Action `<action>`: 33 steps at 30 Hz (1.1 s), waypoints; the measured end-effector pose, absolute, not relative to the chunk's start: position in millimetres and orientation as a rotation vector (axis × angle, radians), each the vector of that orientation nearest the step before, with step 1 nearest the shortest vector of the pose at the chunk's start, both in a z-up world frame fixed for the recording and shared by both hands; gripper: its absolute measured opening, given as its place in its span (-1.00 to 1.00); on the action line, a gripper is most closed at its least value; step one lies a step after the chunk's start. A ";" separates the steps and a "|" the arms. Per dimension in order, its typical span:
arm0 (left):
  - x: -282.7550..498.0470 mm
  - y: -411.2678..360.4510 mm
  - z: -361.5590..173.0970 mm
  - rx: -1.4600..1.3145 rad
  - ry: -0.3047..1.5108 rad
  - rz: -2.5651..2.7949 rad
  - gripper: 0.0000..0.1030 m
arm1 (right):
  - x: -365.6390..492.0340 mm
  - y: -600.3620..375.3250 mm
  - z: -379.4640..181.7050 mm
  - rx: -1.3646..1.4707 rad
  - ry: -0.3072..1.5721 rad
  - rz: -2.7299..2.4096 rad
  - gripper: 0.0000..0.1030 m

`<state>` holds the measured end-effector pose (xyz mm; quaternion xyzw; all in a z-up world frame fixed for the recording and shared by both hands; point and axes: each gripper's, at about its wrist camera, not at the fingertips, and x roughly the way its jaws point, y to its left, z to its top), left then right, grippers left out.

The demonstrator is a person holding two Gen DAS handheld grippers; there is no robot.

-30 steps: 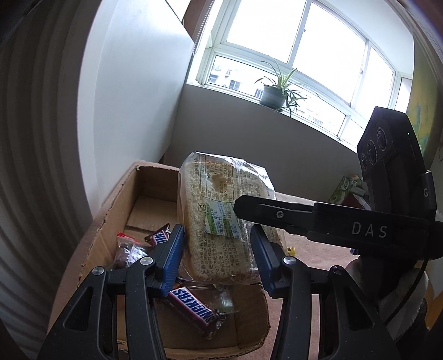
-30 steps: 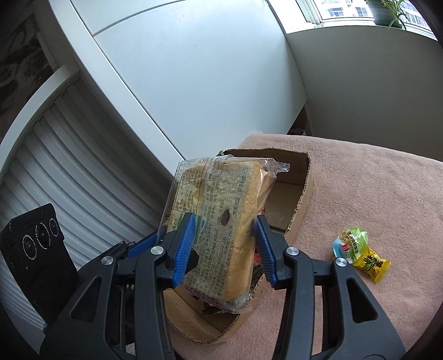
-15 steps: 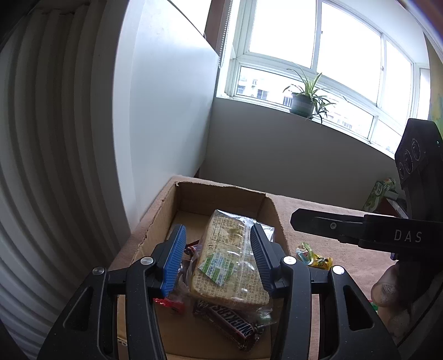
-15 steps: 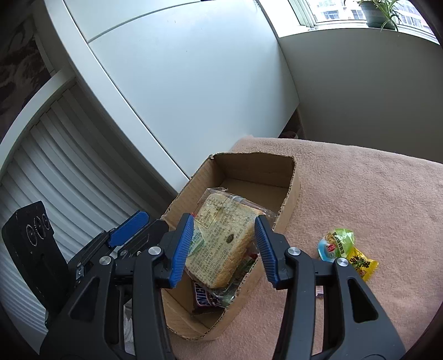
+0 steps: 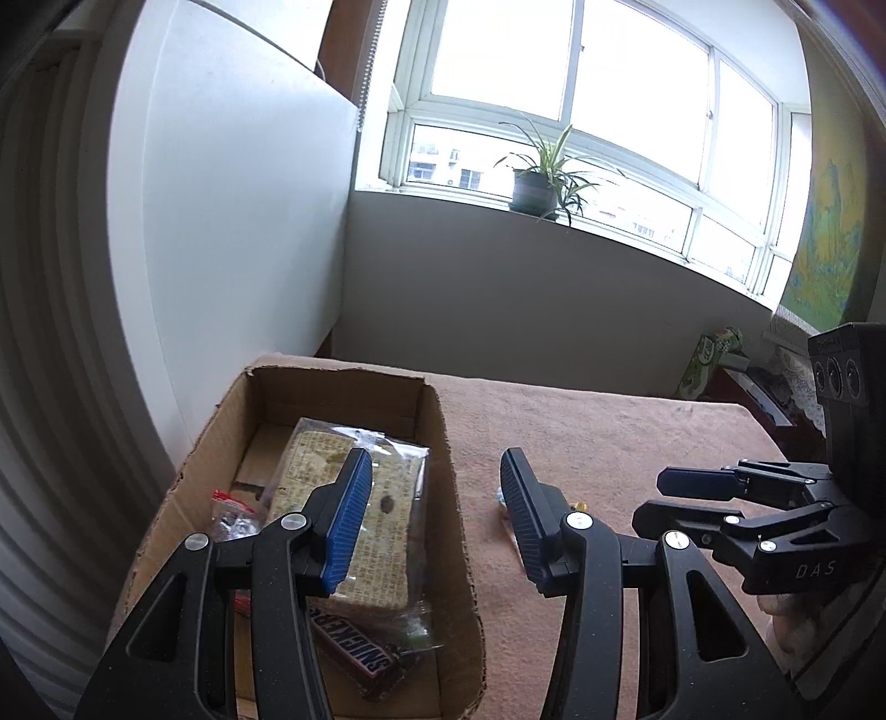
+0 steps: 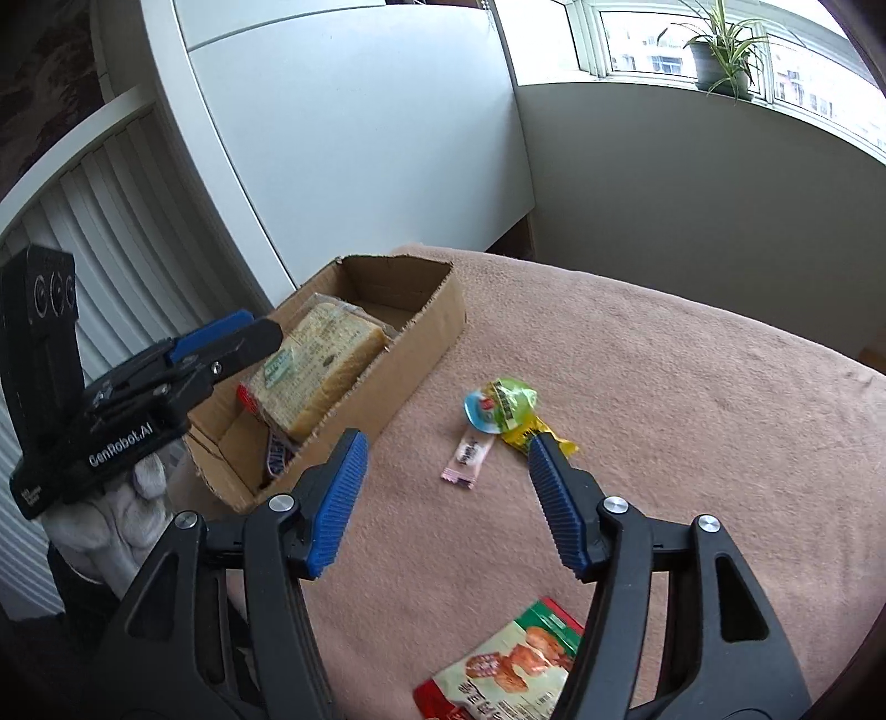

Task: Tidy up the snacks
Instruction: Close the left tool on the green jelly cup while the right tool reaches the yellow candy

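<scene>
Fuzzy pink blanket [image 6: 637, 387]; corrugated cardboard box [image 6: 437, 315]; both claws [image 5: 432, 520] [image 6: 443, 498] spread wide, empty.

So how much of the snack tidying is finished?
Partly done: the bread loaf and a Snickers bar already lie in the cardboard box. Both claws, left and right, are open and empty. A green jelly cup, pink sachet and red packet remain on the blanket.

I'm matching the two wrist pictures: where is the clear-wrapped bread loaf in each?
Left wrist: clear-wrapped bread loaf lies lower left, inside the brown cardboard box, partly behind the left finger.
Right wrist: the loaf lies left of centre, in the same box.
Shared landmark: potted spider plant on the windowsill.
</scene>
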<state>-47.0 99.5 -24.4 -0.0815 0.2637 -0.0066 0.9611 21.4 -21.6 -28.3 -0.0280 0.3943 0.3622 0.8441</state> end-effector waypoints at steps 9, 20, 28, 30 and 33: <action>-25.1 53.9 -34.1 -0.133 0.606 -0.089 -0.09 | 4.9 -63.6 -65.6 -0.132 0.899 0.730 0.23; 20.4 22.7 -80.0 -0.171 0.780 -0.093 -0.09 | 30.6 -68.8 -77.3 -0.172 0.907 0.682 0.23; 43.0 15.9 -95.4 -0.154 0.833 -0.055 -0.09 | 57.4 -58.4 -89.6 -0.210 0.945 0.674 0.23; 47.3 15.1 -100.0 -0.133 0.840 -0.035 -0.09 | 59.8 -60.5 -88.8 -0.203 0.945 0.678 0.23; 52.6 19.7 -105.8 -0.142 0.856 -0.029 -0.09 | 61.1 -72.2 -84.9 -0.176 0.934 0.666 0.23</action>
